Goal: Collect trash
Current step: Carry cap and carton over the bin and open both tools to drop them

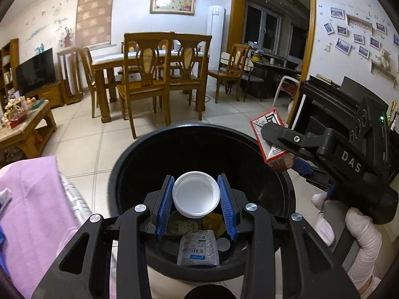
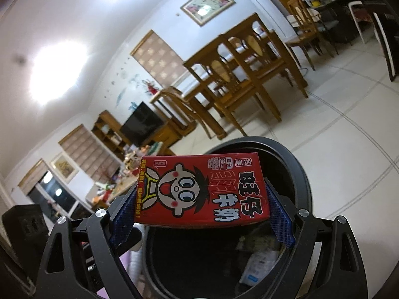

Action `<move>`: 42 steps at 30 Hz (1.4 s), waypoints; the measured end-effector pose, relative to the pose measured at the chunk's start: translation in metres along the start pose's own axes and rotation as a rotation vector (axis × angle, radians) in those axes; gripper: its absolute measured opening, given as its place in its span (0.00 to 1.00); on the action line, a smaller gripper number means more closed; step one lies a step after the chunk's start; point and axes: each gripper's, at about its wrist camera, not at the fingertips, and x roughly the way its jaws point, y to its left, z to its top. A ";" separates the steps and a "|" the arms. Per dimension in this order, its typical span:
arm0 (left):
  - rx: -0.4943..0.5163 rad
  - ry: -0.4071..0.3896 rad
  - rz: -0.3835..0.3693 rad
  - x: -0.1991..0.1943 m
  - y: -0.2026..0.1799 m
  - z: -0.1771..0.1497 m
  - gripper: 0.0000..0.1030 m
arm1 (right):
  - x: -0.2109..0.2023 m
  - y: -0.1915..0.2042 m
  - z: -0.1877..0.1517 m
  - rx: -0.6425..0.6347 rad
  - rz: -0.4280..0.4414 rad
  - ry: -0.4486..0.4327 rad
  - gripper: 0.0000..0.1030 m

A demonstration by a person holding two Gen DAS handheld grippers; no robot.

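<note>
My left hand-held gripper (image 1: 196, 194) pinches a white lid (image 1: 196, 194) over the black bin (image 1: 286, 189); my right hand-held gripper (image 2: 202, 194) clamps a red carton (image 2: 202, 191) above it.

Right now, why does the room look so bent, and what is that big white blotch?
Left wrist view: the fisheye lens bows the doorway, and the bin interior is dark. Right wrist view: tilted, ceiling light glare washes out the wall, while the red carton stays sharp.

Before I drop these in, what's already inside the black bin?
At the bottom of the black bin lie a clear plastic packet, yellowish wrappers and a small round disc. The white lid held above hides more.
</note>
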 end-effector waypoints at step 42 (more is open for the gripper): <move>0.051 0.022 0.054 0.009 -0.008 -0.007 0.89 | 0.020 -0.009 -0.003 0.023 0.007 -0.002 0.95</move>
